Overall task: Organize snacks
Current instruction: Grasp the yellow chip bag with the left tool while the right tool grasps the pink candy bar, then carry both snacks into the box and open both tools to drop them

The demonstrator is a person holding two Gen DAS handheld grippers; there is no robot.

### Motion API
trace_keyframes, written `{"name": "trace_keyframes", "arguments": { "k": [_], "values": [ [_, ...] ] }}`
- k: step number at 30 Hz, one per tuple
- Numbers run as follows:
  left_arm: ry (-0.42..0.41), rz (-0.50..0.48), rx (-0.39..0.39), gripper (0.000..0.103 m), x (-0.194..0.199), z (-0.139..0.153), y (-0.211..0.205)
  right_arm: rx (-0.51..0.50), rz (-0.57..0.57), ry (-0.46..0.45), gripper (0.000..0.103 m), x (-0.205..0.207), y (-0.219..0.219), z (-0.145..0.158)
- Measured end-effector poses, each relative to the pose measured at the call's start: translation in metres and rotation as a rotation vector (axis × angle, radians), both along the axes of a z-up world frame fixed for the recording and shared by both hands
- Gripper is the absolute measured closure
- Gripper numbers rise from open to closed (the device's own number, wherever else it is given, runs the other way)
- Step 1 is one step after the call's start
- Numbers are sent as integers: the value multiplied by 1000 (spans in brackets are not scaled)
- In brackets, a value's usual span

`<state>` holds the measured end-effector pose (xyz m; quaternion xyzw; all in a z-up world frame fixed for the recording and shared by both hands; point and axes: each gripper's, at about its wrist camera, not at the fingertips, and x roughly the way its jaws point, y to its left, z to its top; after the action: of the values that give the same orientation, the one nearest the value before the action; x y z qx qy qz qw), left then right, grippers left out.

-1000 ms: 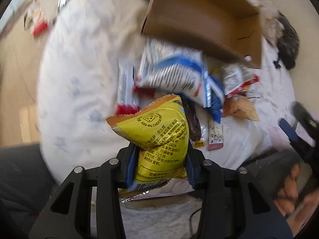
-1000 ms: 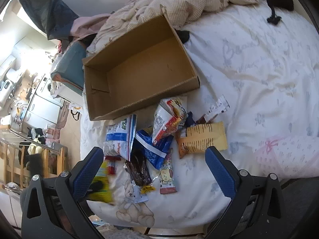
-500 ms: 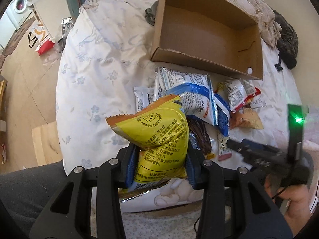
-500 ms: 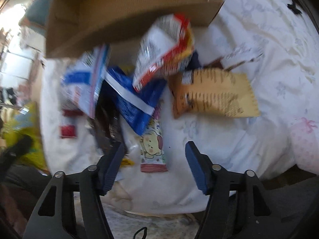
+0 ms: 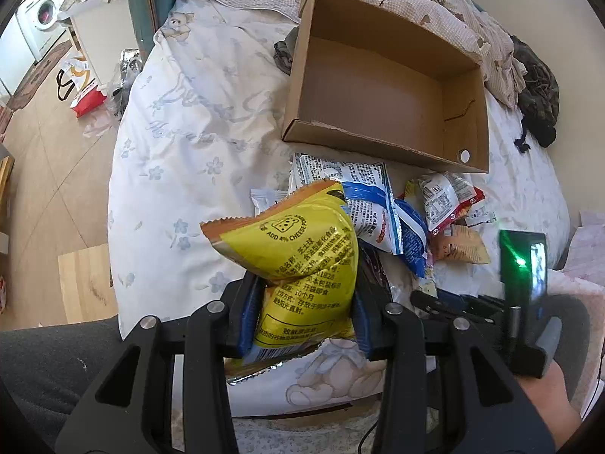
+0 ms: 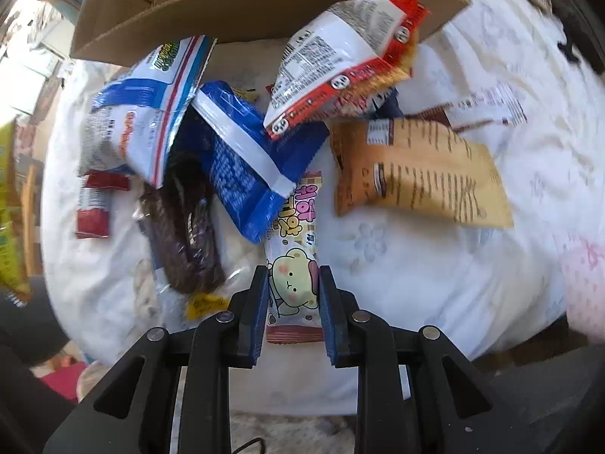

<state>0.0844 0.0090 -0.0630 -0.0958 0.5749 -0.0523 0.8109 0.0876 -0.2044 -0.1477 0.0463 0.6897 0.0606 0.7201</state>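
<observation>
Between my left gripper fingers sits the yellow chip bag, clamped low: puffy, crinkly, light. Right gripper stands narrow around the bear-print bar, flat and slick on the bed near its front edge; contact unclear. Cardboard box beyond, empty.

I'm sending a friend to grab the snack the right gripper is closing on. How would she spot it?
Start at the cardboard box on the bed, then the snack pile before its front wall. At the pile's near edge lies a slim stick packet between the right gripper fingers. It alone shows a cartoon bear and pink Korean lettering.
</observation>
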Motion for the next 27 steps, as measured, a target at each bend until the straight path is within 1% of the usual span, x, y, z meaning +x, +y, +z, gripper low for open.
{"name": "trace_keyframes", "arguments": {
  "k": [4, 6, 8, 12, 15, 17, 18, 21, 24, 27],
  "values": [
    [4, 9, 5, 66, 1, -2, 1, 76, -34, 32, 77, -16, -15, 21],
    [5, 10, 6, 66, 1, -2, 1, 91, -29, 31, 77, -25, -18, 30],
    [0, 9, 11, 66, 2, -2, -1, 116, -21, 21, 76, -35, -25, 36],
    [-8, 10, 28, 66, 3, -3, -3, 178, -2, -5, 76, -50, -35, 63],
    [-7, 20, 36, 66, 3, -4, -1, 238, 4, -48, 76, -54, -40, 93],
    [-16, 31, 39, 66, 3, -2, 1, 328, -1, -136, 76, -55, -44, 116],
    [-28, 38, 39, 66, 3, 0, 3, 348, 2, -180, 76, -55, -47, 126],
    [-73, 55, 43, 66, 6, 14, 5, 351, -2, -371, 76, -42, -47, 160],
    [-127, 50, 44, 66, 13, 31, 4, 382, -44, -442, 76, -25, -56, 173],
    [-174, 44, 50, 66, 25, 49, 0, 381, -70, -479, 76, -7, -63, 183]
  ]
}}
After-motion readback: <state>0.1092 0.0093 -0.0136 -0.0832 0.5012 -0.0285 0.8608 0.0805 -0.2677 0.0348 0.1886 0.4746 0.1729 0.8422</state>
